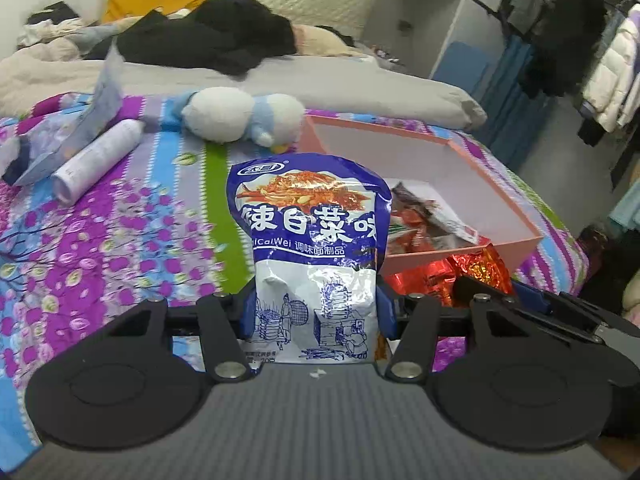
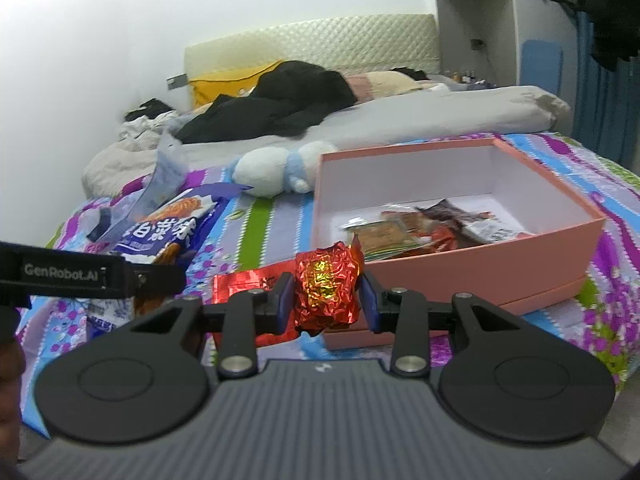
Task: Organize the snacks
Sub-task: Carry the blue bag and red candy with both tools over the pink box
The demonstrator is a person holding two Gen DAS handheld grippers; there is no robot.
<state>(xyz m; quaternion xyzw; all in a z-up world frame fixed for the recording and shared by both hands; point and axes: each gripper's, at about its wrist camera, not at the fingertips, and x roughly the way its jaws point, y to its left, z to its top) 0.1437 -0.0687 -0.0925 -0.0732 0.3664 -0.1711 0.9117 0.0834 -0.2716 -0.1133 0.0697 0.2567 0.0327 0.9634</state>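
Note:
A blue and white snack bag (image 1: pixel 312 236) stands upright between the pads of my left gripper (image 1: pixel 316 312), which is shut on its lower half. My right gripper (image 2: pixel 326 304) is shut on a crumpled red and gold foil packet (image 2: pixel 326 290). Both are held above the patterned bedspread, just in front of an open pink box (image 2: pixel 480 276). Several snack packets (image 2: pixel 424 228) lie in the box's near part. A second red foil packet (image 2: pixel 248 284) shows just left of the held one. The right wrist view shows the blue bag (image 2: pixel 172 232) at the left.
A white and blue plush toy (image 1: pixel 244 118) lies behind the box. A white bottle (image 1: pixel 96 156) and a clear plastic bag (image 1: pixel 96 112) lie at the far left. Black clothes (image 1: pixel 208 36) and a grey quilt (image 1: pixel 360 88) cover the far bed. Hanging clothes (image 1: pixel 600 60) fill the right.

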